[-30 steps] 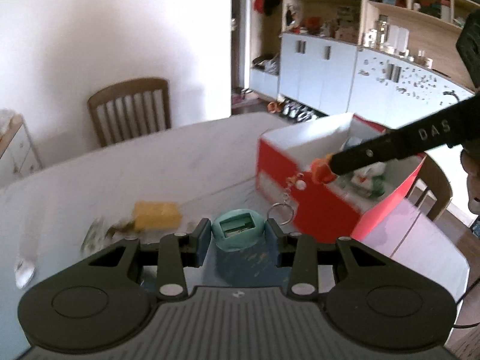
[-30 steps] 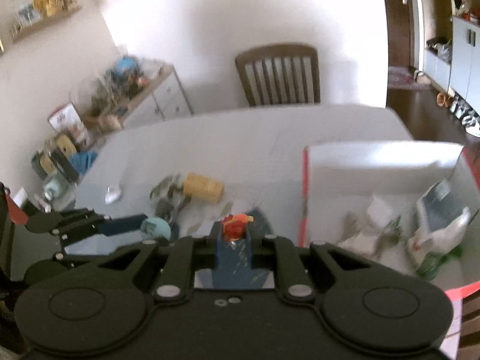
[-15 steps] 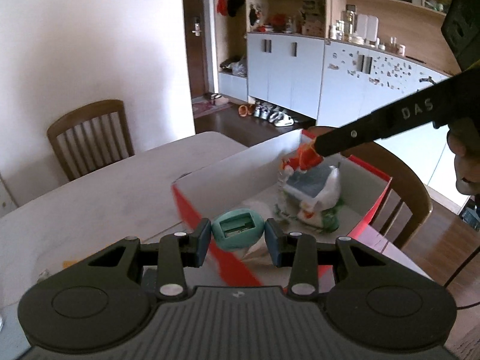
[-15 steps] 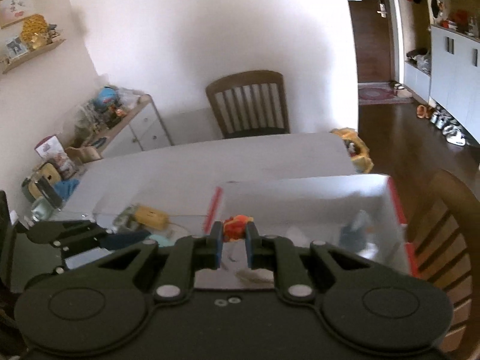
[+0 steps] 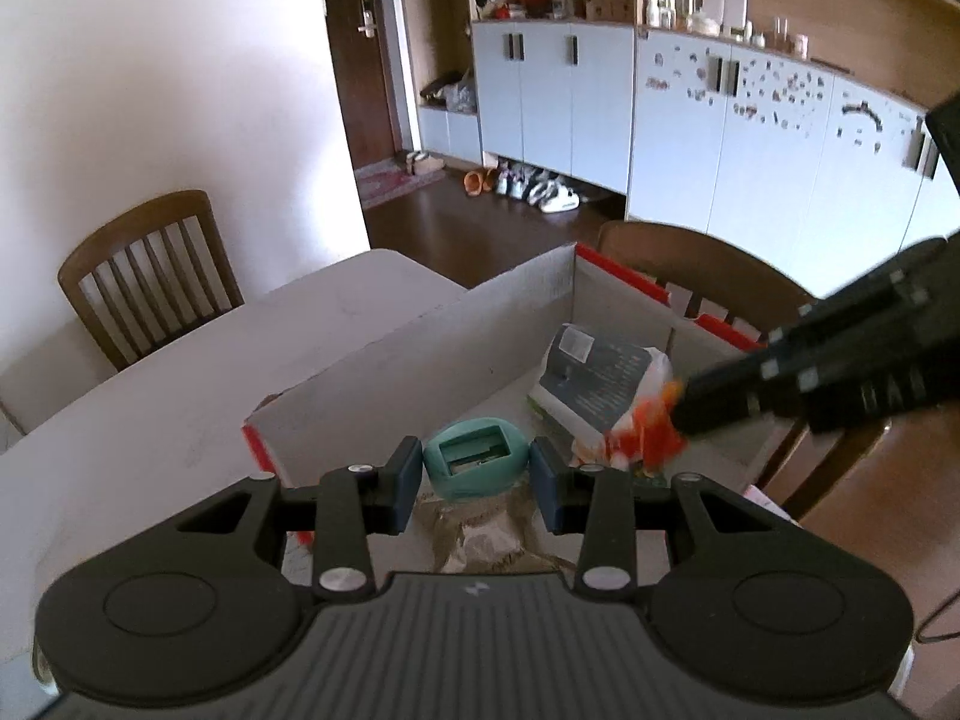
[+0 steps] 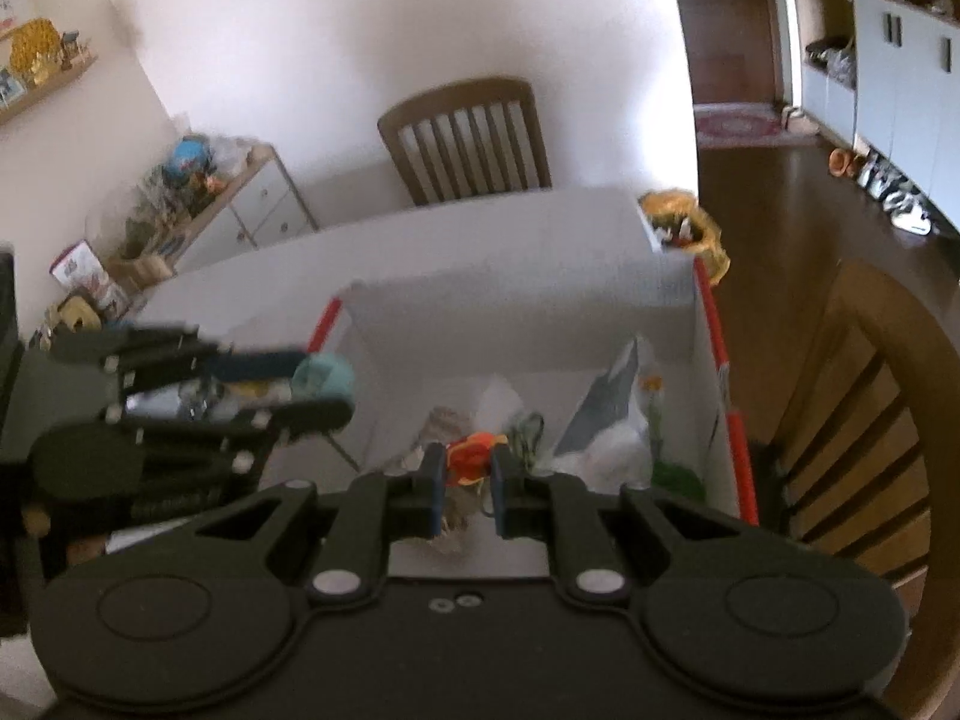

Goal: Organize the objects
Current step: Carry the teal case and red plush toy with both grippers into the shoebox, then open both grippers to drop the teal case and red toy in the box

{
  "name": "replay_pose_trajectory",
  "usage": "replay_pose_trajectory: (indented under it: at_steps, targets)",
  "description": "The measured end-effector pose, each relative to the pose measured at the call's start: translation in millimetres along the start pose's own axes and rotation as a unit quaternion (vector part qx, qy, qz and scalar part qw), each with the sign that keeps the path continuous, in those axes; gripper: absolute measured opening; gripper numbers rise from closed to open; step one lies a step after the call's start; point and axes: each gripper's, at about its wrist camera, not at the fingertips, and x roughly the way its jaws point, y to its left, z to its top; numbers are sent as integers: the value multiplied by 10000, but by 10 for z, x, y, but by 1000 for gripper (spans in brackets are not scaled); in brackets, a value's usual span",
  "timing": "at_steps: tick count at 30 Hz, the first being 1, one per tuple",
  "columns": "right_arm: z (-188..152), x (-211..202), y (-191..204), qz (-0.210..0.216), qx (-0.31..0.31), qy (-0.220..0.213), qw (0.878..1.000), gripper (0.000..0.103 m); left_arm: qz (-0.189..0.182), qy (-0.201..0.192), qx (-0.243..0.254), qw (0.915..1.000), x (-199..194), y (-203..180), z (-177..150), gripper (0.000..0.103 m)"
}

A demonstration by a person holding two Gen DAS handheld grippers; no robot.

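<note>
Both grippers are closed on small things above the red-and-white box (image 5: pixel 420 336): the left gripper (image 5: pixel 477 471) clamps a teal oval object (image 5: pixel 477 465), the right gripper (image 6: pixel 468 468) pinches an orange-red trinket (image 6: pixel 471 459). Inside lie a dark-printed white packet (image 5: pixel 600 381) and crumpled wrappers (image 5: pixel 480 531). Beneath stands the pale table (image 5: pixel 180 396).

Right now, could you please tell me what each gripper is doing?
Left gripper: shut on the teal oval case.
Right gripper: shut on the small orange-red charm.
</note>
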Motion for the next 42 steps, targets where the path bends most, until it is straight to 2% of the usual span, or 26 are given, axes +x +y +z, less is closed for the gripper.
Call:
replay_pose_trajectory:
  at_steps: [13, 22, 27, 31, 42]
  targets:
    - [-145, 480, -26, -126, -363, 706, 9968, 13, 23, 810, -144, 9966, 708, 22, 57, 39]
    - [-128, 551, -52, -177, -392, 903, 9950, 13, -219, 1643, -219, 9859, 1091, 40, 27, 39]
    - [-139, 550, -80, -158, -360, 951, 9947, 13, -219, 1767, -175, 9839, 1155, 14, 28, 39]
    - [-143, 535, -95, -166, -339, 981, 9945, 15, -358, 1828, -248, 9822, 1168, 8, -5, 39]
    - [-145, 419, -12, -134, -393, 854, 9955, 22, -292, 1428, -417, 9884, 863, -28, -46, 39]
